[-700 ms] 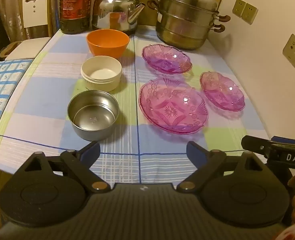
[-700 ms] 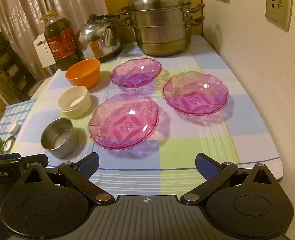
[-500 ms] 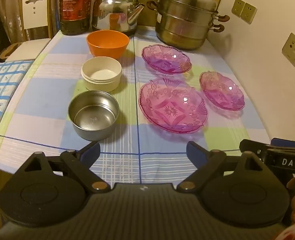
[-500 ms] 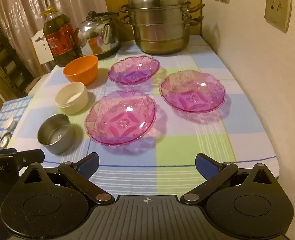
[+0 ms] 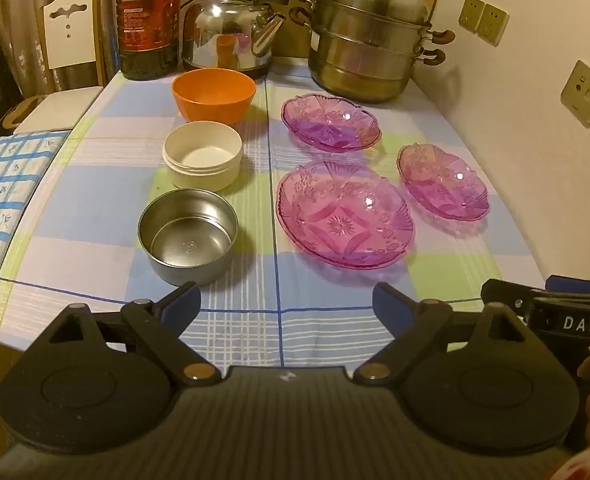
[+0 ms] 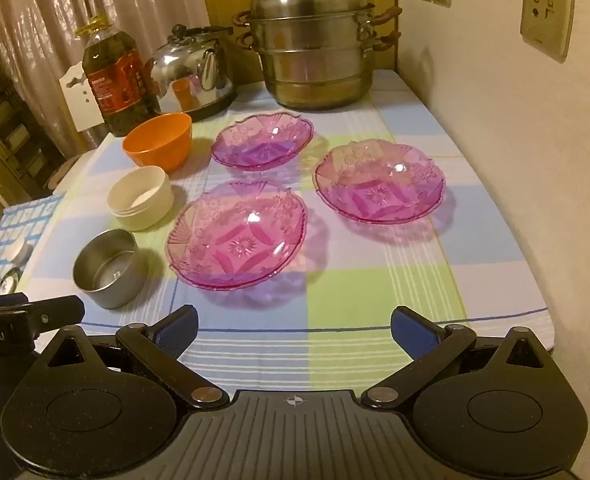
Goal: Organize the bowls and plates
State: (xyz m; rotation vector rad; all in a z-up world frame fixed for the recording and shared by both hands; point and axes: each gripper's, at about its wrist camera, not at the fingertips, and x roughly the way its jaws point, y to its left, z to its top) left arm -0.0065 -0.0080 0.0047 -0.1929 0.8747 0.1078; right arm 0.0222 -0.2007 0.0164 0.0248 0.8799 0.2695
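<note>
— Bowls and plates, how are they sitting on the worktop (image 5: 95,216), going from the left?

— Three bowls are standing in a column on the left: the steel bowl (image 5: 188,237) nearest, the cream bowl (image 5: 202,155) just behind it, the orange bowl (image 5: 213,95) farthest. All are sitting upright and apart from one another.

— And moving right?

— Three pink glass plates are lying separately on the checked cloth. The large pink plate (image 6: 237,235) is sitting just beside the steel bowl, the far pink plate (image 6: 262,141) is lying behind it near the orange bowl, and the right pink plate (image 6: 379,181) is resting nearer the wall.

— What is standing at the back?

— An oil bottle (image 5: 149,20), a kettle (image 5: 231,34) and a steamer pot (image 5: 369,36), in that order.

— The tools?

— The left hand-held gripper (image 5: 287,304) is hovering at the near edge with its fingers spread wide, holding nothing. The right hand-held gripper (image 6: 294,330) is hanging beside it, likewise gaping wide and carrying nothing.
</note>
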